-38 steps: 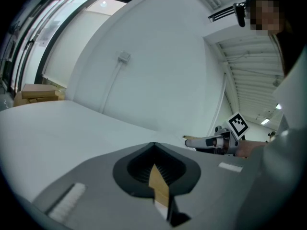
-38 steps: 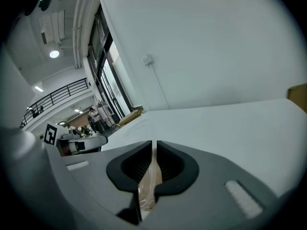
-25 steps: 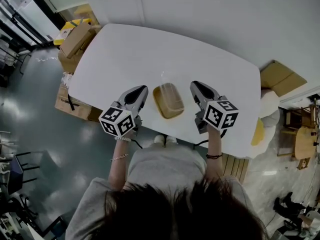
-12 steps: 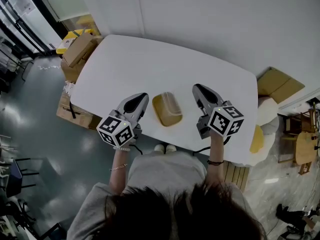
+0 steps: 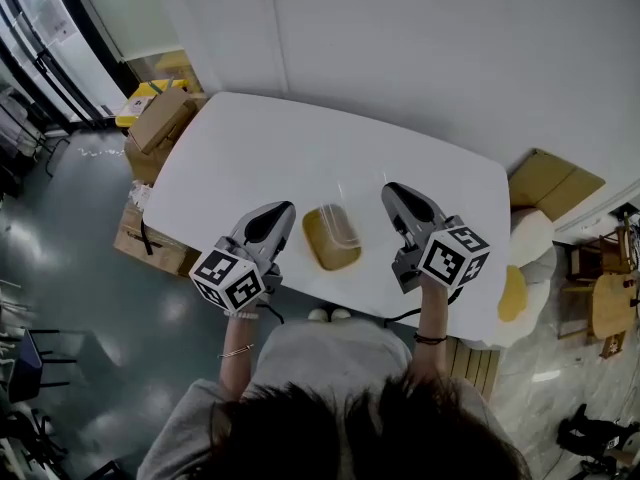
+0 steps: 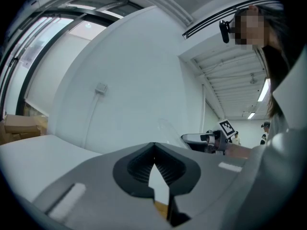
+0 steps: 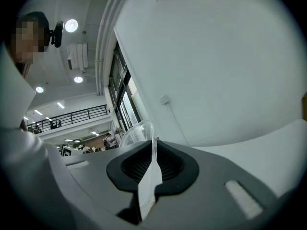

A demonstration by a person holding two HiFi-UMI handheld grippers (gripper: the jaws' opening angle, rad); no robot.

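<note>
No text, brand, number or sign can be read. The cube on the left gripper and the cube on the right gripper carry only black-and-white square marker patterns, no letters or digits. The same kind of marker shows in the left gripper view, small, again with no characters. The brown tray and its clear lid are plain, with no label. The cardboard boxes beside the table show no legible print; any marks on them are too small to tell.
</note>
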